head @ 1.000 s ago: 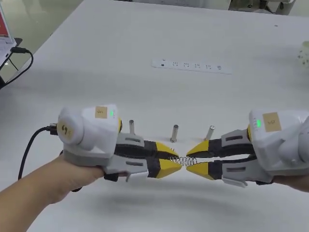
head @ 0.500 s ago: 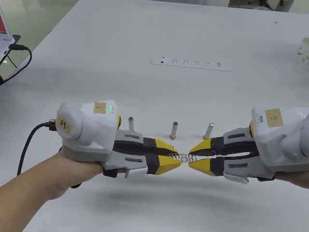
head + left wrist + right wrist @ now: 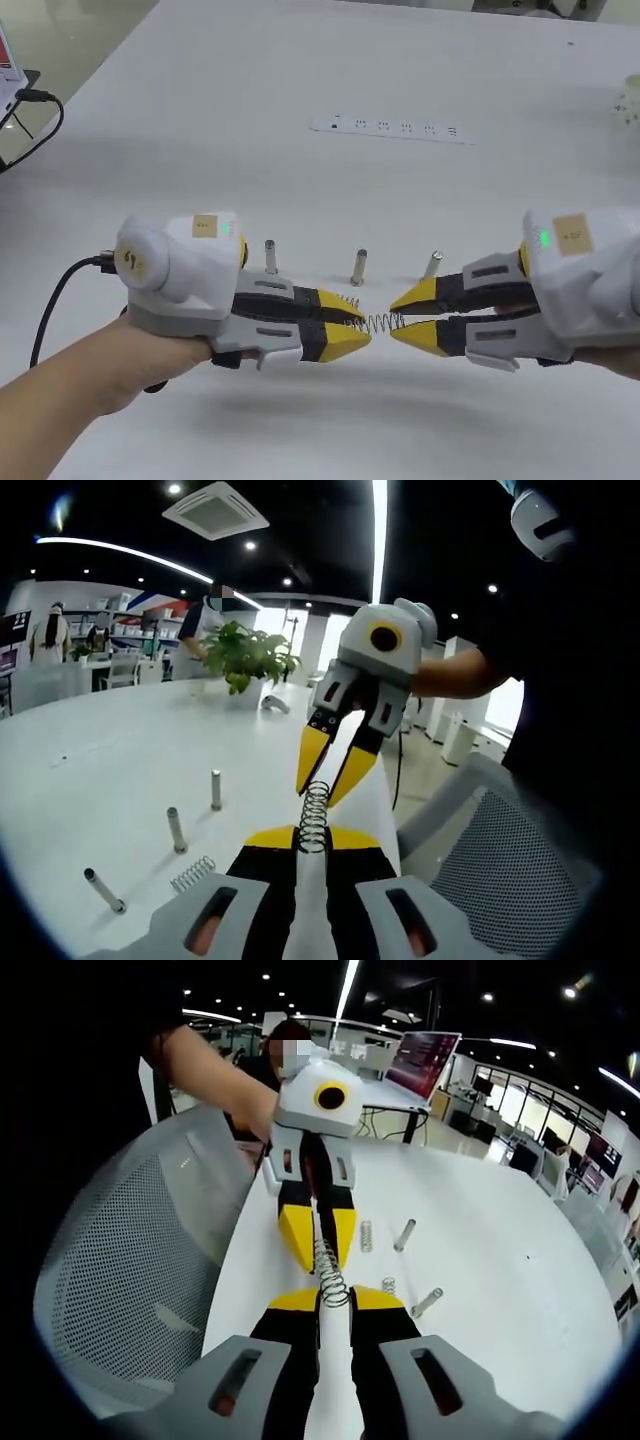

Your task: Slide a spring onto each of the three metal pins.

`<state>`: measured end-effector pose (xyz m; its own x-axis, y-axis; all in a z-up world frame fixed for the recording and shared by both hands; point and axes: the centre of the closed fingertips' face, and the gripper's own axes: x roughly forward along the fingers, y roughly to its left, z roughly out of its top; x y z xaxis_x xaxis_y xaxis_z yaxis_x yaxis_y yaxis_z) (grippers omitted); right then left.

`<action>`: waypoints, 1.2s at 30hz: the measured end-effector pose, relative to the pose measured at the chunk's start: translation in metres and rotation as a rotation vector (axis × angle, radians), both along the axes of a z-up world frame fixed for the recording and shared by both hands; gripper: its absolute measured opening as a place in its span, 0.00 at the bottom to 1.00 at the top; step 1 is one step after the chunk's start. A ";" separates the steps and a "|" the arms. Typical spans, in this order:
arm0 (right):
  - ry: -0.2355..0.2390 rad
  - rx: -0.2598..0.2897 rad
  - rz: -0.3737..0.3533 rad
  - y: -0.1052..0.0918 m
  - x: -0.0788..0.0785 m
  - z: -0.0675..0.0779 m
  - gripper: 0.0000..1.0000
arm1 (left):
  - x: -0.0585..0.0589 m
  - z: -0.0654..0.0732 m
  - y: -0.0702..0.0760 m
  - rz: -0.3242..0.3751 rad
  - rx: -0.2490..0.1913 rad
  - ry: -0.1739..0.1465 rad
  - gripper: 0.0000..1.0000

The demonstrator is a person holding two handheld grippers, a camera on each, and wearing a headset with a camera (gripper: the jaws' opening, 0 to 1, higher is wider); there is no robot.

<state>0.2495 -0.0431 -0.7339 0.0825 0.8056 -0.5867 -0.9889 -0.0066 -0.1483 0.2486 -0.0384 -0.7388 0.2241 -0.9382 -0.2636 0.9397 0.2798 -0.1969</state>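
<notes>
Three short metal pins stand in a row on the white table: left pin (image 3: 270, 255), middle pin (image 3: 360, 267), right pin (image 3: 432, 265). All three are bare. My left gripper (image 3: 363, 330) and right gripper (image 3: 392, 320) point at each other just in front of the pins. A thin spring (image 3: 380, 322) is stretched between their yellow tips, and each gripper is shut on one end. The left gripper view shows that spring (image 3: 314, 815) rising from my jaws to the right gripper (image 3: 322, 792). A loose spring (image 3: 347, 300) lies by the middle pin.
A white power strip (image 3: 395, 128) lies farther back on the table. A black cable (image 3: 40, 110) runs off the left edge. A grey mesh chair (image 3: 130, 1260) stands beside the near edge. A potted plant (image 3: 245, 655) sits at the table's far end.
The two grippers have drawn slightly apart, so the gap between their tips is wider and the spring between them looks longer. The pins have not moved.
</notes>
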 end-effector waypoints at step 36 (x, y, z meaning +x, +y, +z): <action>-0.070 0.142 0.081 0.035 -0.014 0.039 0.06 | -0.005 -0.002 -0.010 -0.030 0.022 -0.059 0.02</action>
